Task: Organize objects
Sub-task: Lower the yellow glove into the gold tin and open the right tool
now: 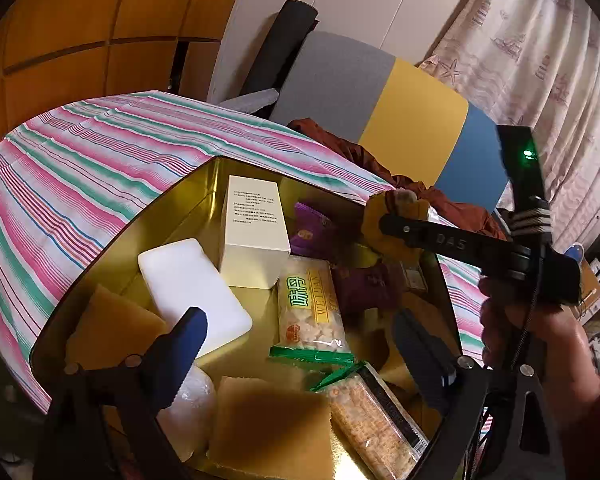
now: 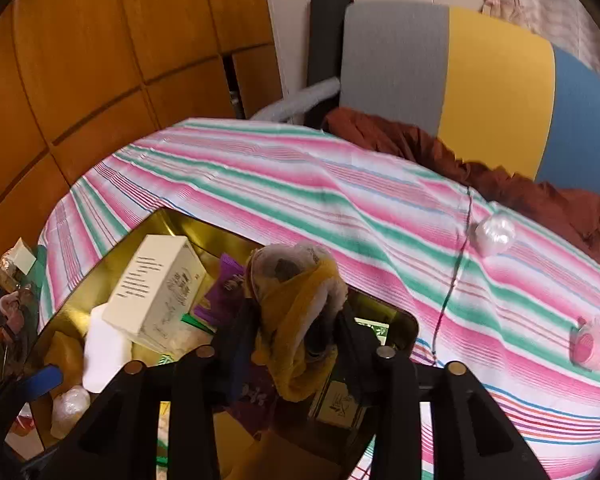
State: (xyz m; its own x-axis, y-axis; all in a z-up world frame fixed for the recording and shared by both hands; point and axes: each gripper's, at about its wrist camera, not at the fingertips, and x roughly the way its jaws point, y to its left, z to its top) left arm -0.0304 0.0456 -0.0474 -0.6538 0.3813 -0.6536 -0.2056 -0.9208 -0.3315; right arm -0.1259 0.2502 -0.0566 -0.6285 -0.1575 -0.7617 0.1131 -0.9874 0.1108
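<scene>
Right gripper [image 2: 296, 332] over the gold tin [image 1: 204, 172], yellow pouch [image 2: 296, 320] between its jaws, grip apparently loosening, likely mid-drop; left gripper [image 1: 300, 332] hovers wide apart and empty above the tin; next fetch the white ball [image 2: 495, 235] from the cloth [image 2: 300, 184].

Gold tins [image 1: 204, 184]: I count one.
Cream boxes [image 1: 254, 228]: one.
White blocks [image 1: 192, 280]: one.
Tan sponges [image 1: 268, 424]: two I see clearly, the other [image 1: 112, 320].
Snack packets: two, [image 1: 310, 308] and [image 1: 374, 420].
Purple packets [image 1: 312, 228]: one.
Pink tubs on the surface [image 2: 590, 346]: one.
White wrapped balls there [image 2: 495, 234]: one.
</scene>
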